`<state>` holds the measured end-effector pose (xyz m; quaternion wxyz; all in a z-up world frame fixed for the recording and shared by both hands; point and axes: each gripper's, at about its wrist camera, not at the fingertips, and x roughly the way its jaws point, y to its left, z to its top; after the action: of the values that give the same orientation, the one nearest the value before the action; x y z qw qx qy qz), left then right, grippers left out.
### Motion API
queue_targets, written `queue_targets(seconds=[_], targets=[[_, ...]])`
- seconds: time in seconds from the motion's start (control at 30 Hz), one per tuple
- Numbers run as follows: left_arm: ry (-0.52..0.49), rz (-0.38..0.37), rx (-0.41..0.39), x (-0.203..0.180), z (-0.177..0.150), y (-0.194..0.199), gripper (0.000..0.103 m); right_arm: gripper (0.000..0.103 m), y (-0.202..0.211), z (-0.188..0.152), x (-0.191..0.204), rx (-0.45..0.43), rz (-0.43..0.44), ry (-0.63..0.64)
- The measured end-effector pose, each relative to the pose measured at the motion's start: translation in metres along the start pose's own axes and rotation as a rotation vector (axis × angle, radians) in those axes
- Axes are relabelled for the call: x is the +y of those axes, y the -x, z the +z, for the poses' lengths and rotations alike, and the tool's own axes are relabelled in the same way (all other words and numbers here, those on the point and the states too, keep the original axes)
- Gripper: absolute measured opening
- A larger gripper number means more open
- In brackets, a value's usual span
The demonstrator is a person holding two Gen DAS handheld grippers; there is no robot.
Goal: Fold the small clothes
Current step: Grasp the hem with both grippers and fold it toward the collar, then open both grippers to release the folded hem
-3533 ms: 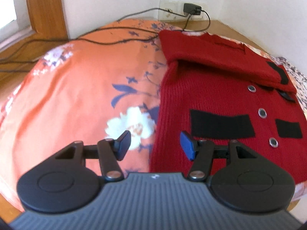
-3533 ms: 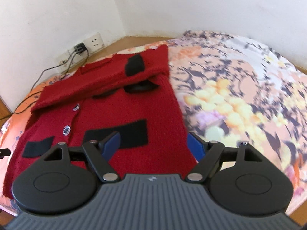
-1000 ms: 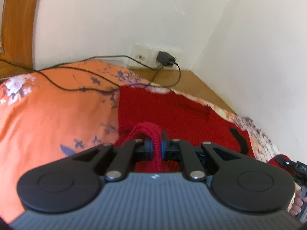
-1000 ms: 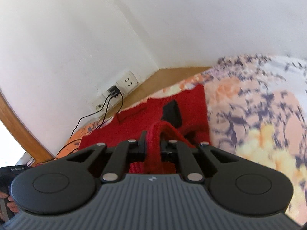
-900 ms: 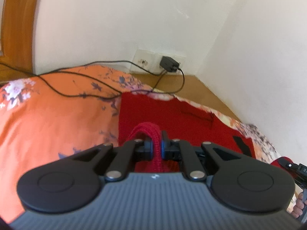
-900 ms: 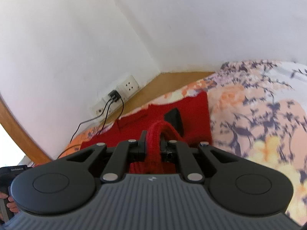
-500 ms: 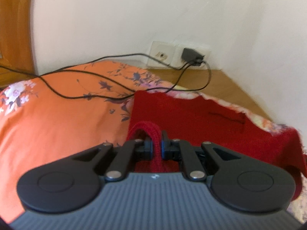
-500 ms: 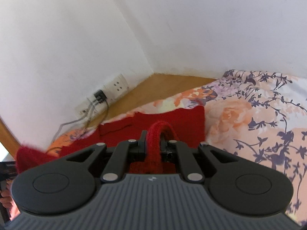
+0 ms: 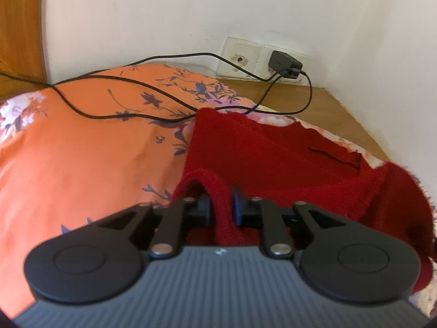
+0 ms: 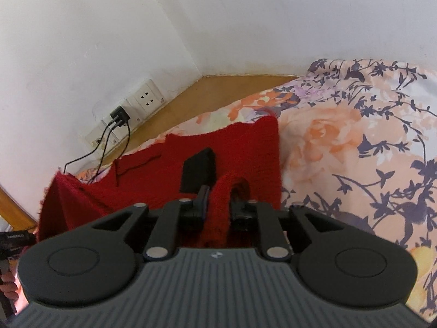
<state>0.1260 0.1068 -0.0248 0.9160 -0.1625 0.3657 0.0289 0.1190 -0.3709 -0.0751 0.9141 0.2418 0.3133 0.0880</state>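
You are letting go: both jaws have just been opening, left gripper (image 9: 221, 205) and right gripper (image 10: 220, 202) narrow, hem loose between, laying the cardigan (image 9: 262, 153) folded toward twelve o'clock on the bedspread (image 9: 82, 147).

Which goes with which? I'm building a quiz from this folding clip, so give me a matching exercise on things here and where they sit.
Things:
1. black charger
2. red cardigan
3. black patch
4. black cable

Places:
A. on the red knit
B. plugged into the wall socket
C. trailing across the orange bedspread
D. spread on the bed, its folds between both grippers' fingers

Pairs: 1-B, 2-D, 3-A, 4-C
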Motion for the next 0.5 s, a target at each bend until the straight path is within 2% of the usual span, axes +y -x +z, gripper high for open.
queue_targets(seconds=[0.03, 0.07, 0.1, 0.13, 0.2, 0.3, 0.5], targets=[[0.004, -0.008, 0.004, 0.000, 0.001, 0.002, 0.031, 0.030, 0.003, 0.000, 0.002, -0.002, -0.002, 0.000], [0.006, -0.016, 0.005, 0.000, 0.002, 0.006, 0.035, 0.038, 0.006, -0.001, 0.005, -0.006, -0.002, 0.000], [0.005, -0.021, 0.004, 0.000, 0.003, 0.009, 0.044, 0.048, 0.010, -0.001, 0.007, -0.009, -0.001, 0.000], [0.000, -0.024, -0.002, -0.001, 0.004, 0.012, 0.050, 0.053, 0.013, -0.002, 0.010, -0.015, 0.001, 0.003], [-0.025, -0.024, -0.012, -0.004, 0.006, 0.018, 0.052, 0.069, 0.021, -0.002, 0.016, -0.030, 0.005, 0.017], [-0.083, -0.029, -0.020, -0.008, 0.011, 0.025, 0.054, 0.079, 0.031, -0.001, 0.025, -0.067, -0.018, 0.056], [-0.298, -0.007, -0.008, -0.019, 0.022, 0.024, 0.057, 0.085, 0.037, 0.000, 0.032, -0.095, -0.052, 0.103]])
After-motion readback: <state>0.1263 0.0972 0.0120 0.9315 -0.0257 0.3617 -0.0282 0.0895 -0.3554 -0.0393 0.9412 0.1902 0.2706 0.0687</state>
